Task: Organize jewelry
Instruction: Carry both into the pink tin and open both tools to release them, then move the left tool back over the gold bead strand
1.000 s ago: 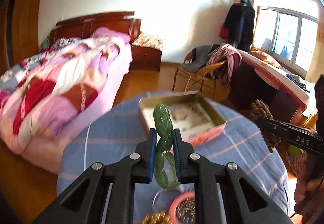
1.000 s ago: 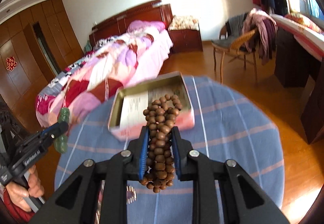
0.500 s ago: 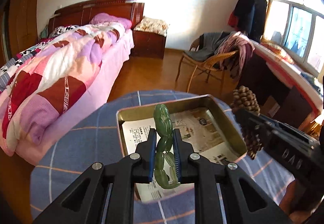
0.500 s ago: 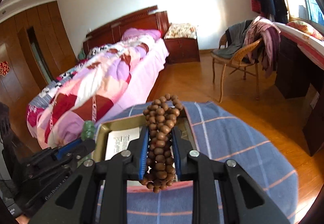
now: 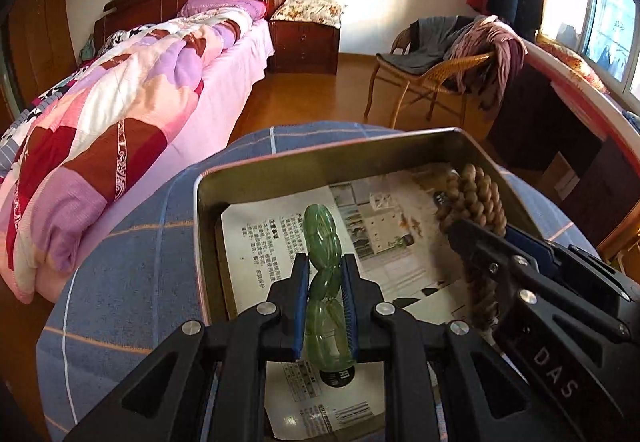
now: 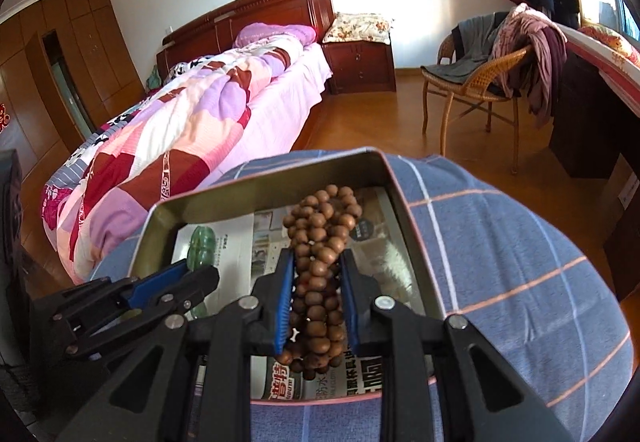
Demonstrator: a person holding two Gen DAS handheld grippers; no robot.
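Left gripper first: clamped on a green jade-look bracelet, blue pads squeezing it edge-on so the top half sticks up above the fingers. Pinched mid-loop like that probably so nothing swings on the way down. Poised over the left half of the metal tin, angled down and forward, bracelet apparently just above the newspaper lining — can't really tell if touching yet.

Over to the right: right gripper squeezed shut on a wooden bead mala, bunched into a fat clump between the pads, some beads spilling over the tips, a few dangling below. Same logic probably, whole bundle grabbed at once to stop strands trailing. Tilted down into the right half of the tin, next to the right wall. Visible from the left camera too, coming in at a slant from the right.

Both pieces parked side by side over the same tin, apart, not tangled. Tin sitting on a blue checked tablecloth. Guessing next up is just letting go, one on each side.
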